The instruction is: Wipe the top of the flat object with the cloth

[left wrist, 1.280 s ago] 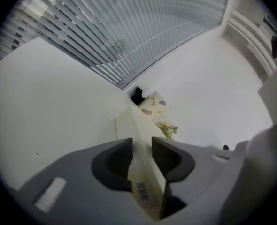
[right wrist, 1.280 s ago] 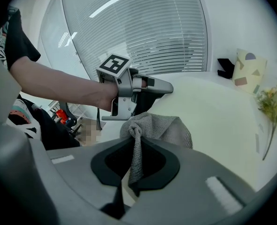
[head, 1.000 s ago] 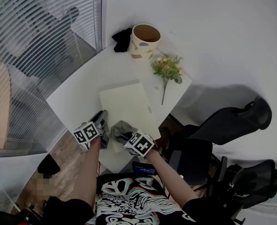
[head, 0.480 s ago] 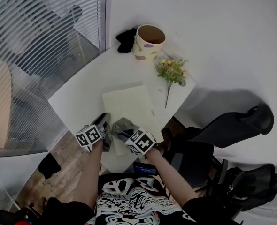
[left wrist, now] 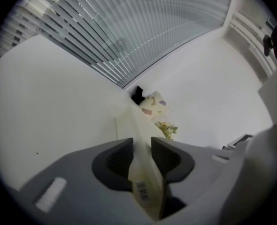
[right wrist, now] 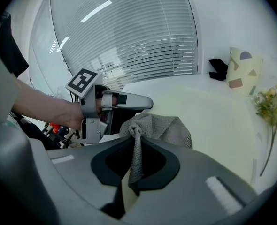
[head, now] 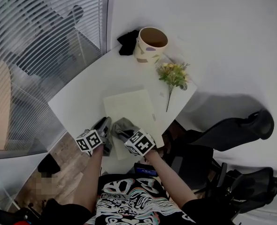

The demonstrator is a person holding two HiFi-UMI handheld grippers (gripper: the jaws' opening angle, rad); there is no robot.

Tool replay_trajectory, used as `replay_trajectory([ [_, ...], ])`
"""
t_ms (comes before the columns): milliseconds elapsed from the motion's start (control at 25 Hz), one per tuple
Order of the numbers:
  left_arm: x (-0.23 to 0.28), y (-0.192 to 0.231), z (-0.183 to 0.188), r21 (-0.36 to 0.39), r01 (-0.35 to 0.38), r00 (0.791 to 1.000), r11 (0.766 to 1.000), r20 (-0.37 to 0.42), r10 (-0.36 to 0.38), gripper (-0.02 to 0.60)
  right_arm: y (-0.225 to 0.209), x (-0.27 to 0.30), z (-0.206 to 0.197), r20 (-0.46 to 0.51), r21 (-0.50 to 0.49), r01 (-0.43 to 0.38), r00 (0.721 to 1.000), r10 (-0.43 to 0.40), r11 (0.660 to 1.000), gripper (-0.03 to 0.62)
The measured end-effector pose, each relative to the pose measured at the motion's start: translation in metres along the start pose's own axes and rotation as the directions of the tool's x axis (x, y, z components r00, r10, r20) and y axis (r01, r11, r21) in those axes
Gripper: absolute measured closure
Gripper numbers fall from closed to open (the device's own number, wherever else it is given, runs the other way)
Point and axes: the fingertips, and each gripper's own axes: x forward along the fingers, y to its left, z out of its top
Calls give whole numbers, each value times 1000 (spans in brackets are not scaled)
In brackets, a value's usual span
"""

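White desk [head: 82,90] stands in a corner by window blinds [head: 35,41]. On it lies a flat pale yellow board [head: 129,108]. In the head view, the near end of the board is hidden under the 2 tools and the cloth.

The left tool [left wrist: 142,146] is pinched narrow on the near edge of the board. A barcode sticker [left wrist: 142,191] on the board shows between its jaws. The right tool [right wrist: 137,142] is closed on a fold of the grey cloth [right wrist: 163,128]. The rest of the cloth sits bunched on the near part of the board, just beside the left tool.

At the far end of the desk stands a cup with coloured shapes [head: 150,44]. A small black thing [head: 127,41] sits just beside it, too dark to tell what it is. A bunch of yellow flowers [head: 173,74] lies near the board. Black chairs [head: 232,125] stand to the right of the desk, dark and hard to tell apart.
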Motion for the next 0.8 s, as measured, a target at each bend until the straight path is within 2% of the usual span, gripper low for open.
replay_trajectory([
  [800, -1, -1, 2, -28, 11, 1000, 1000, -8, -11, 411, -27, 14, 32, 28, 5, 42, 999, -43, 999, 580],
])
